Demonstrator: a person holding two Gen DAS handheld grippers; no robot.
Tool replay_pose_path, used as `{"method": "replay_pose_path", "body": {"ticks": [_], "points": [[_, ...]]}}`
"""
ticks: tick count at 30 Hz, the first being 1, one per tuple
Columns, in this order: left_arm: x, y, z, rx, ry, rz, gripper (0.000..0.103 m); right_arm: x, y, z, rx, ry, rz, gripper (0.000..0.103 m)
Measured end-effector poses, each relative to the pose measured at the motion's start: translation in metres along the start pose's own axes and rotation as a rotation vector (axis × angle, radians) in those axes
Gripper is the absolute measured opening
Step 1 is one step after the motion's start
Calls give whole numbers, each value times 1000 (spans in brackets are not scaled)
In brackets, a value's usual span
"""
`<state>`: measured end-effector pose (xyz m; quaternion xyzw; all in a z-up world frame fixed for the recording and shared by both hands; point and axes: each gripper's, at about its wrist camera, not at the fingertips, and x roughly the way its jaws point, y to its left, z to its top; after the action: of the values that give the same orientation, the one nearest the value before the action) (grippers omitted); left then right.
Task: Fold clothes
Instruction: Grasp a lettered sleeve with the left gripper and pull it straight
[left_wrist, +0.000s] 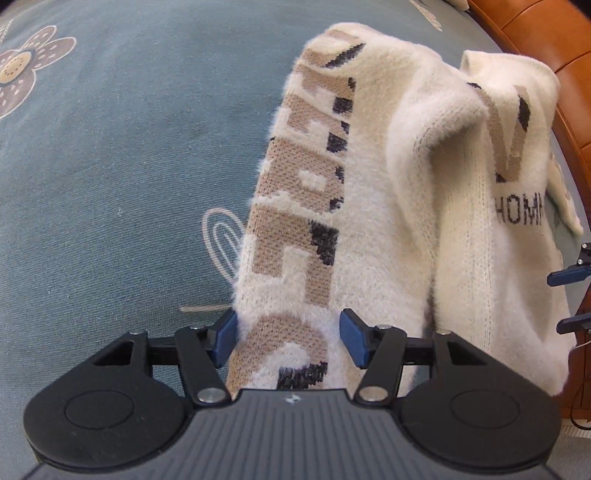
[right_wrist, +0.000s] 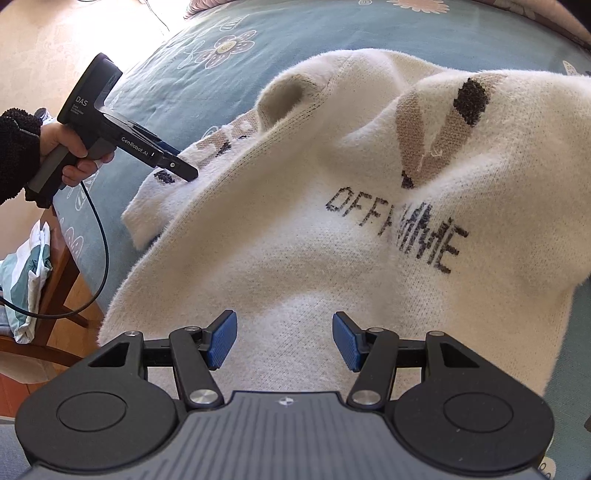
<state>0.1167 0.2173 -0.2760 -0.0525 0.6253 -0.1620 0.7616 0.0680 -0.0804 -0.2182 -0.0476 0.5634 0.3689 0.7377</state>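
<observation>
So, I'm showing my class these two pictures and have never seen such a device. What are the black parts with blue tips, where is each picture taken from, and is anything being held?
Each is a hand-held gripper with a camera looking along its two blue-padded fingers. One picture comes from the left gripper, the other from the right gripper. A cream sweater with tan and dark lettering lies crumpled on a blue flowered bedspread. The left gripper's pads straddle a sleeve without pinching it. The right gripper hangs open over the sweater's body. Nothing is held. The right view also shows the person's hand holding the left gripper.
</observation>
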Motion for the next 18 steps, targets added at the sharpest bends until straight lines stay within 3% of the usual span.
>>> {"method": "replay_pose_path", "body": {"ticks": [2, 5, 8, 10, 12, 14, 18], "points": [[-1, 8, 4, -31, -39, -13, 46, 4, 5, 3, -2, 1, 6, 62], [2, 20, 12, -115, -73, -87, 44, 11, 13, 7, -6, 5, 13, 62], [6, 17, 16, -96, -27, -174, 44, 17, 20, 9, -15, 9, 16, 62], [10, 21, 21, -115, 6, -219, 38, 19, 24, 10, -18, 13, 19, 62], [10, 18, 22, -133, 18, -186, 13, 21, 27, 12, -24, 16, 19, 62], [7, 17, 23, -133, 7, -133, 13, 22, 29, 14, -31, 18, 17, 62], [-10, 3, 31, -27, -39, 15, 12, 25, 33, 17, -47, 24, 9, 62]]}}
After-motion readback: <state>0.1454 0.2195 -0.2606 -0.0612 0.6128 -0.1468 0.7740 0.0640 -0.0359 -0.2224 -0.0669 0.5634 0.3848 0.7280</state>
